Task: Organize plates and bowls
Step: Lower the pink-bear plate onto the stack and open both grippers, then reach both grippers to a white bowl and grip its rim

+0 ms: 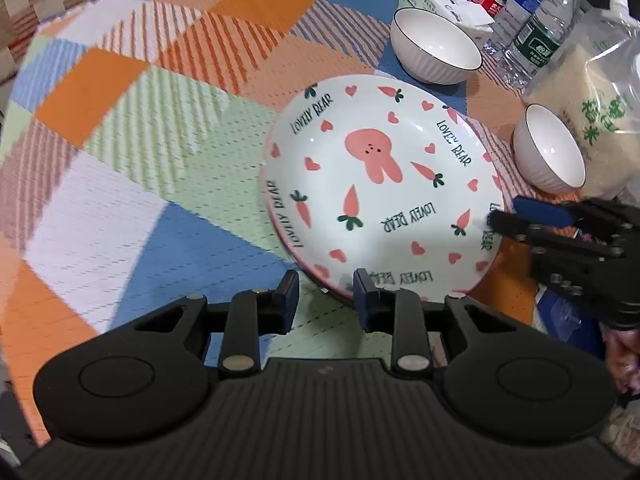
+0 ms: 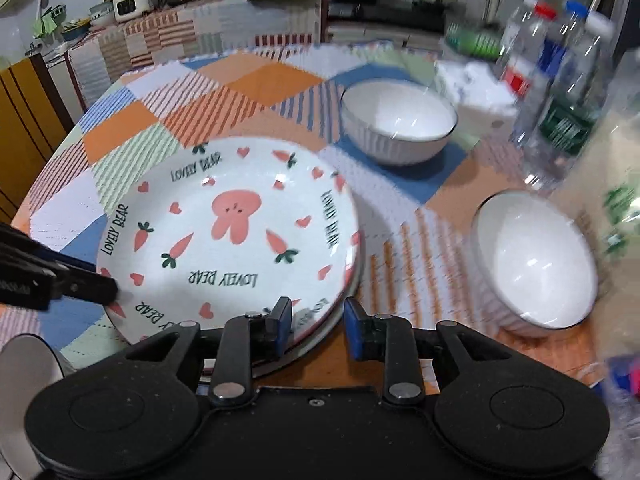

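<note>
Two white bowls and one cartoon plate are what's out on the table (image 1: 132, 184), which has a checked orange, blue and green cloth over it. The plate (image 1: 380, 184) has a pink bunny, carrots, hearts and "LOVELY BEAR" lettering, and it sits toward the near edge. In the right wrist view there's a second rim showing under its near side, so it looks like it rests on another plate, but I can't tell for sure.

Left gripper (image 1: 326, 296) is open about halfway, nothing between the fingers. Its right finger overlaps the plate's near rim in the picture and the left one is over bare cloth just beside it. Whether it's actually touching the plate, can't tell.

Right gripper (image 2: 314, 322) is also open with nothing held. Its left finger sits at the plate's near rim, the right finger is off the plate over the cloth. In the left wrist view its tips reach the plate's right rim.

The far bowl (image 1: 436, 46) is upright beyond the plate, toward the table's far edge. The near bowl (image 1: 550, 148) is off the plate's right side, tipped toward the camera, right by a bag of rice (image 1: 592, 120). Water bottles (image 1: 536, 32) and a tissue pack (image 1: 448, 4) crowd the far right corner.
</note>
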A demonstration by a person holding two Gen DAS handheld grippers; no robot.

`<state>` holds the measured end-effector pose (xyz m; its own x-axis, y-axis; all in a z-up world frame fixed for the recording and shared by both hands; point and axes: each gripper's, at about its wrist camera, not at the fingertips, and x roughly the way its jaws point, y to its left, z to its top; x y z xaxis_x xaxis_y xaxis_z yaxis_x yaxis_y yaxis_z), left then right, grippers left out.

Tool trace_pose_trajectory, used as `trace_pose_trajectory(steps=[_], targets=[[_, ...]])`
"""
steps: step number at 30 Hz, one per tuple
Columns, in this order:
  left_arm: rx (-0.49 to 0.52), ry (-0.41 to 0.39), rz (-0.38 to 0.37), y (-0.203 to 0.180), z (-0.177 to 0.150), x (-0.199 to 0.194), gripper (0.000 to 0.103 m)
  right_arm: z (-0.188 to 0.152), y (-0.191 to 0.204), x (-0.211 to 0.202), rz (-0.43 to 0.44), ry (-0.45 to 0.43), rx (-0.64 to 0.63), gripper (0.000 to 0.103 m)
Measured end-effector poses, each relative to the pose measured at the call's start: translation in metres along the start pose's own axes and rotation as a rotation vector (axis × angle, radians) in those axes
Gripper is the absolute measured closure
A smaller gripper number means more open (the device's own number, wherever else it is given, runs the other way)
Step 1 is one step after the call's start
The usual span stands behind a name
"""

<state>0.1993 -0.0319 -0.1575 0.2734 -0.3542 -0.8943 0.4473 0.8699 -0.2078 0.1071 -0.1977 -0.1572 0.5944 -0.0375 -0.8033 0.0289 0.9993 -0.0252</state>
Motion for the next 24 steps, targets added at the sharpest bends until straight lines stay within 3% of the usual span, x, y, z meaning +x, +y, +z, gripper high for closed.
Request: trace_pose_trajectory(steps=[4,9,11,16,20,24], targets=[[0.03,-0.012,0.017,0.001,-0.004,-0.03,0.072,-0.008,-0.001,-0.034,0.076,-0.029,-0.036,0.062],[0.052,-0.01,0.041,0.001,-0.02,-0.062,0.062,-0.018,0.012,-0.076,0.175,0.005,-0.12,0.039],[0.06,-0.007,0.053,0.001,-0.026,-0.071,0.053,-0.022,0.023,-0.088,0.222,0.017,-0.171,0.031],[0.054,0.02,0.058,0.009,-0.046,-0.079,0.047,-0.036,0.058,-0.1,0.308,0.036,-0.31,0.028],[0.005,0.028,0.062,0.02,-0.063,-0.074,0.047,-0.045,0.077,-0.087,0.417,0.113,-0.35,0.028],[-0.072,0.057,0.067,0.035,-0.074,-0.063,0.047,-0.052,0.087,-0.07,0.465,0.189,-0.348,0.028]])
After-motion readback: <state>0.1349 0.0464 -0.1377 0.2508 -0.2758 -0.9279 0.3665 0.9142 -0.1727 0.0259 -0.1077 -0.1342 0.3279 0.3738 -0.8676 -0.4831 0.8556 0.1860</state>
